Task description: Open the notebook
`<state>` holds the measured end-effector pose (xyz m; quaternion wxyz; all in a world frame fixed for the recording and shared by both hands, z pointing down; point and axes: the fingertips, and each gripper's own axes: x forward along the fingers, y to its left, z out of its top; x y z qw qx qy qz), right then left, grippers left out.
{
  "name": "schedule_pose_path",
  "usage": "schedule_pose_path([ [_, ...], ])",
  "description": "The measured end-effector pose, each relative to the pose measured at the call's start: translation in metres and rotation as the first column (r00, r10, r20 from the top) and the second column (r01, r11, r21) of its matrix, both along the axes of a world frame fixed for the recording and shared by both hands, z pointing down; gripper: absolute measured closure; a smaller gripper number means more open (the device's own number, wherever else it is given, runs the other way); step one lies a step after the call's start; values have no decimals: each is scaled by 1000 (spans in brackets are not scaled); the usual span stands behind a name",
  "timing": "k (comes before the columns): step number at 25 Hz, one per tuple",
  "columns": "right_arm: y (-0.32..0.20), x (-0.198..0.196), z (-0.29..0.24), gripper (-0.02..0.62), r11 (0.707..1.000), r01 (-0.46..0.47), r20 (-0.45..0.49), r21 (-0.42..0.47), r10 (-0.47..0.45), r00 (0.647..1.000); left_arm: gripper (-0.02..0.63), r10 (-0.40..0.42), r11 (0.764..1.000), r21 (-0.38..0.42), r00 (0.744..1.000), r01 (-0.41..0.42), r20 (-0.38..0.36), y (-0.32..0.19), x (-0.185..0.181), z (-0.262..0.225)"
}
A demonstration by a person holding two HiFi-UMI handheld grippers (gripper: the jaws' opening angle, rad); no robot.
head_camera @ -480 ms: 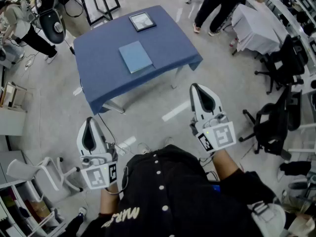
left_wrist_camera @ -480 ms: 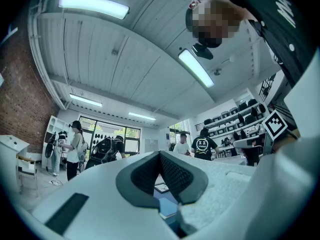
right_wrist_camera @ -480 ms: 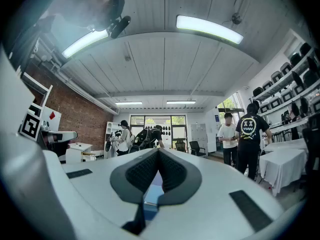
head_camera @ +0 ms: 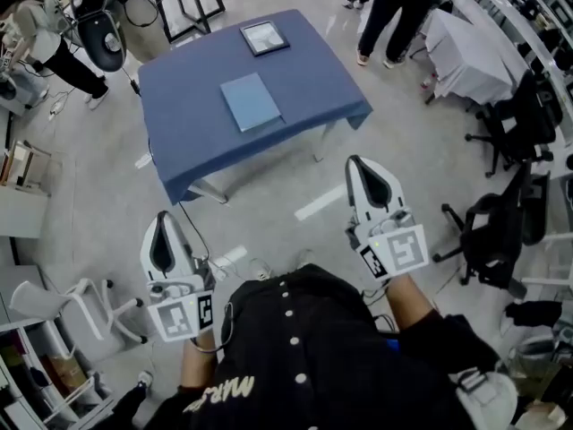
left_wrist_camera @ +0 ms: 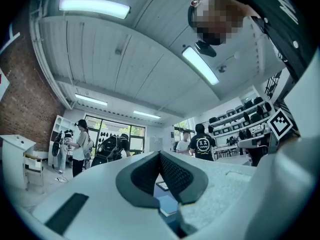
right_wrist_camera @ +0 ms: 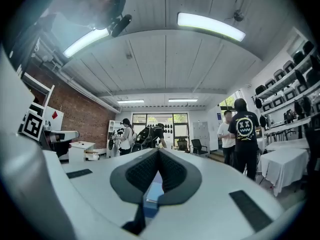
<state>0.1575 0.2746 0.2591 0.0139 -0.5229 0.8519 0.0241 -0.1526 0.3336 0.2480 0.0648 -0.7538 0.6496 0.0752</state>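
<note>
The notebook (head_camera: pixel 252 101) lies flat and closed about the middle of the blue-clothed table (head_camera: pixel 309 74), its pale blue cover up and its edges roughly square with the table's edges. That leaves bare cloth on every side, so I judge either tool could come at a cover edge without meeting anything else. The only other thing on the cloth is a dark-framed flat slab (head_camera: pixel 262 37) near the far edge, apart from the notebook and out of the way of a cover swinging over. The person stands well back from the near corner of the table, with open floor between. Both tools are carried low and close to the body, pointing forward toward the table — a carrying posture rather than a working one. The left gripper (head_camera: pixel 164 227) has its ribbed pads pressed together at the tips with nothing between them. The right gripper (head_camera: pixel 363 173) is likewise closed on nothing, and a strip of blue table shows only below the meeting point in each gripper view. Closed jaws make sense here, since there is nothing within reach to take. Opening the notebook has not begun, and it calls first for closing in on the table.
</note>
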Motion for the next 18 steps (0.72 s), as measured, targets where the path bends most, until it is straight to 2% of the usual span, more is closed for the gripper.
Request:
schedule_pose_path([
  [4, -1, 4, 0, 595, 1000, 14, 15, 11, -14, 1000, 604, -24, 1000, -7, 1000, 24, -6, -1, -1, 1],
  [7, 1, 7, -4, 588, 998, 51, 87, 29, -53, 995, 604, -32, 999, -8, 999, 32, 0, -2, 3, 0],
  [8, 1, 8, -5, 498, 997, 67, 113, 40, -72, 991, 604, -36, 999, -7, 999, 36, 2, -2, 5, 0],
  [9, 1, 9, -6, 365, 996, 78, 130, 51, -84, 988, 604, -42, 999, -5, 999, 43, 2, -1, 7, 0],
  [10, 0, 12, -5, 278, 995, 81, 137, 60, -88, 987, 604, -50, 999, -4, 999, 50, 3, -1, 10, 0],
  [11, -1, 15, -4, 252, 995, 80, 133, 63, -88, 987, 604, -56, 998, -4, 998, 56, 4, -1, 13, 0],
  [18, -13, 42, 9, 290, 991, 127, 91, 48, -131, 987, 604, -110, 994, -9, 994, 110, 12, 0, 47, 5],
])
